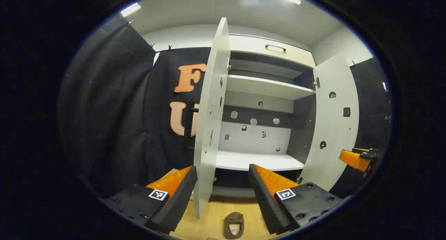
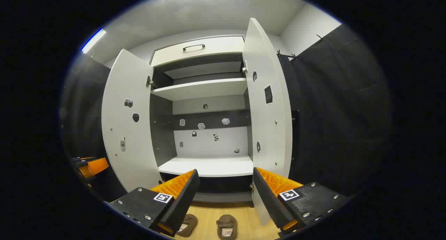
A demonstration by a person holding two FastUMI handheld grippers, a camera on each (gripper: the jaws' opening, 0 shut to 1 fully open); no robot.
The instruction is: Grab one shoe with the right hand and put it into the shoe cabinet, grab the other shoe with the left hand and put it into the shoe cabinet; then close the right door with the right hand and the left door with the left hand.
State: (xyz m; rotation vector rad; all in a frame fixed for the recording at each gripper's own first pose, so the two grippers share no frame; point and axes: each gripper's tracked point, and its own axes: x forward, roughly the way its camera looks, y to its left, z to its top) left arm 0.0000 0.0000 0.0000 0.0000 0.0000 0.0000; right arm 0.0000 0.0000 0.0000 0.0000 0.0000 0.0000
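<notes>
The shoe cabinet (image 1: 259,88) (image 2: 204,88) stands straight ahead with both doors swung open: left door (image 1: 210,121) (image 2: 127,125), right door (image 1: 331,125) (image 2: 268,107). Its lower shelf (image 1: 254,160) (image 2: 209,166) is bare. On the wooden floor in front lie two brown shoes: one shoe (image 2: 226,226) (image 1: 234,226) between the fingers' line, the other shoe (image 2: 187,226) partly hidden behind my right gripper's left finger. My left gripper (image 1: 223,194) is open, above the floor, holding nothing. My right gripper (image 2: 224,194) is open and holding nothing. The right gripper (image 1: 359,158) also appears beyond the right door; the left gripper (image 2: 89,167) past the left door.
A top drawer with a dark handle (image 1: 275,47) (image 2: 194,46) caps the cabinet. An upper shelf (image 2: 202,88) sits above the lower one. Black cloth walls (image 1: 115,111) (image 2: 334,111) hang on both sides. The wooden floor (image 2: 209,215) runs up to the cabinet base.
</notes>
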